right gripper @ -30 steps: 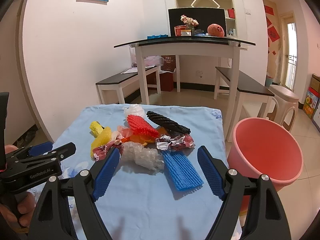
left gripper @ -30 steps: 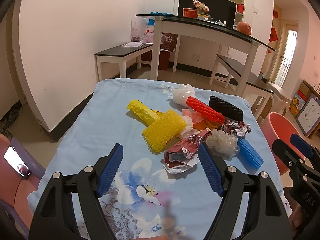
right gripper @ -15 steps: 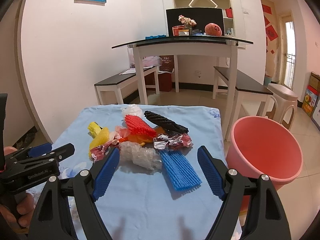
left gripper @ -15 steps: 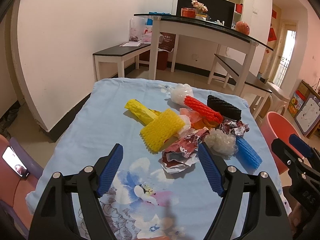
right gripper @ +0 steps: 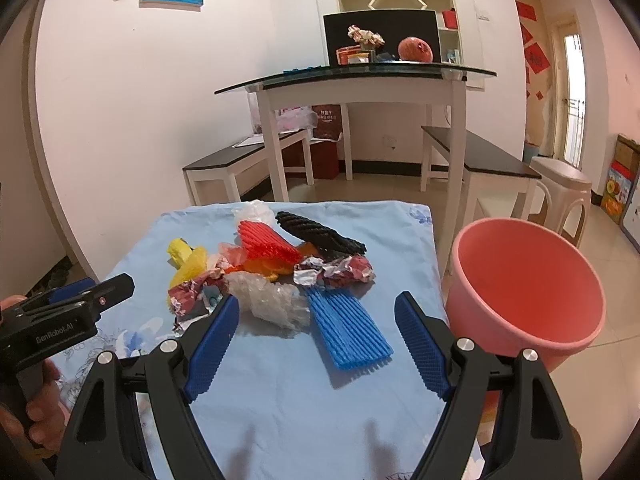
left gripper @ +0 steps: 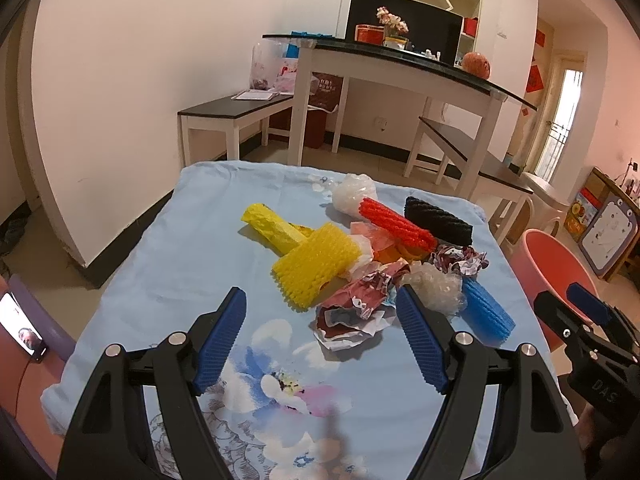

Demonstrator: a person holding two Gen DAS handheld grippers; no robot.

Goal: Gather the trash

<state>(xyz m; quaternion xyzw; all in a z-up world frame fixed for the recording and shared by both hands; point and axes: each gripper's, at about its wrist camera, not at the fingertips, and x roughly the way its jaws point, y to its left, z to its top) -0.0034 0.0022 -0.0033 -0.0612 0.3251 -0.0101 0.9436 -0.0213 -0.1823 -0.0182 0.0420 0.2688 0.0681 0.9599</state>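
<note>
While nothing is grasped, both spread wide | left gripper, right gripper | I'd judge first pick pending: blue foam net at 12 o'clock, then pink bucket at 2 o'clock

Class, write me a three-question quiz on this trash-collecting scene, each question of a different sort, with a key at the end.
1. True or false: the pink tub stands on the blue tablecloth.
2. Which piece lies nearest the right gripper? A) black foam net B) blue foam net C) yellow foam net
3. Fill in: the left gripper is ____ and holds nothing.

Key
1. False: it stands on the floor, beside the table's right edge.
2. B
3. open
</note>
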